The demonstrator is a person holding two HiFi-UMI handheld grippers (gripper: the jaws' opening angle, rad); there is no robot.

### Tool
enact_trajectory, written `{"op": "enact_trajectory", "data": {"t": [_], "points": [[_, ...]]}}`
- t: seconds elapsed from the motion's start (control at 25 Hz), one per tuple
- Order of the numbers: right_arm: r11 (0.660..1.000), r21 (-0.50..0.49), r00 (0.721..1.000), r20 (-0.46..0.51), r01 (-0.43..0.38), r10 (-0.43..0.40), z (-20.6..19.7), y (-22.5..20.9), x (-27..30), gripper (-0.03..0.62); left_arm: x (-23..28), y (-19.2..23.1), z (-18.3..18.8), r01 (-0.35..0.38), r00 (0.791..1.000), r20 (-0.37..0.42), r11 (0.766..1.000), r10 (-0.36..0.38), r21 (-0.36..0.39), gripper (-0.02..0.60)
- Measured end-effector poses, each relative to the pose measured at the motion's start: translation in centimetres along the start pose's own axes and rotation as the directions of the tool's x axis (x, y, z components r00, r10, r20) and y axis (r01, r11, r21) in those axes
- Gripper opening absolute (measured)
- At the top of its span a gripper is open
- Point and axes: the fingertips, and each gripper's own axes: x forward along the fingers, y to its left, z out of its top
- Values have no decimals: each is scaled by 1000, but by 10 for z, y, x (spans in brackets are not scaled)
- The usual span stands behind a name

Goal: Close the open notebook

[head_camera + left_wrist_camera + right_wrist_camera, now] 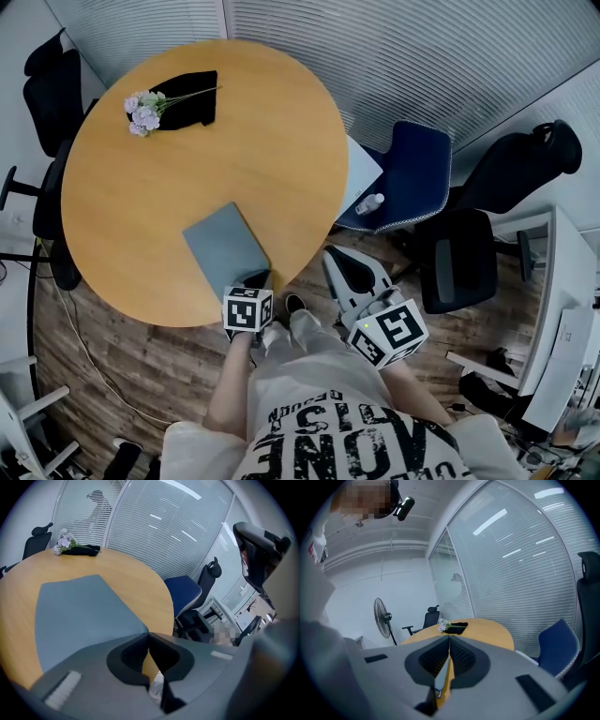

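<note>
Notebook [225, 246] lies closed on the table [122, 216]; your left gripper [259, 279], jaws together, sits at its near corner, your right gripper [330, 253] shut and empty beside the table.

Round table [141, 216] — honey-coloured wood top, standing on a floor [112, 375] of dark wood planks.
Curved glass partition [403, 56] behind the table, hung with closed white horizontal blinds; bright strips of light [492, 520] show on it.
One blue upholstered chair [417, 169] just beside the table's right edge.
One black office chair [459, 262] near the blue one, and a second black office chair [47, 84] at the table's far left.
One white desk [562, 300] along the right edge of the head view.
One pedestal fan [383, 618] — set before a plain white wall [398, 583].
Lighting cool and even.
</note>
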Motion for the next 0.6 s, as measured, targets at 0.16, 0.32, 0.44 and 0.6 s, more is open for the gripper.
{"op": "enact_trajectory", "data": {"t": [0.16, 0.32, 0.44, 0.6], "points": [[1000, 5, 1000, 5, 10, -10, -1, 1, -1, 12, -3, -9, -1, 72, 997, 17, 997, -71, -39, 88], [1000, -1, 1000, 7, 13, -13, -1, 4, -1, 12, -4, -16, -2, 121, 992, 40, 991, -119, -63, 176], [1000, -2, 1000, 10, 14, -14, 0, 7, 0, 12, -5, -14, -4, 118, 992, 45, 990, -115, -73, 175], [1000, -3, 1000, 16, 19, -19, 3, 6, 0, 12, -5, -7, -3, 101, 994, 53, 991, -96, -91, 124]]}}
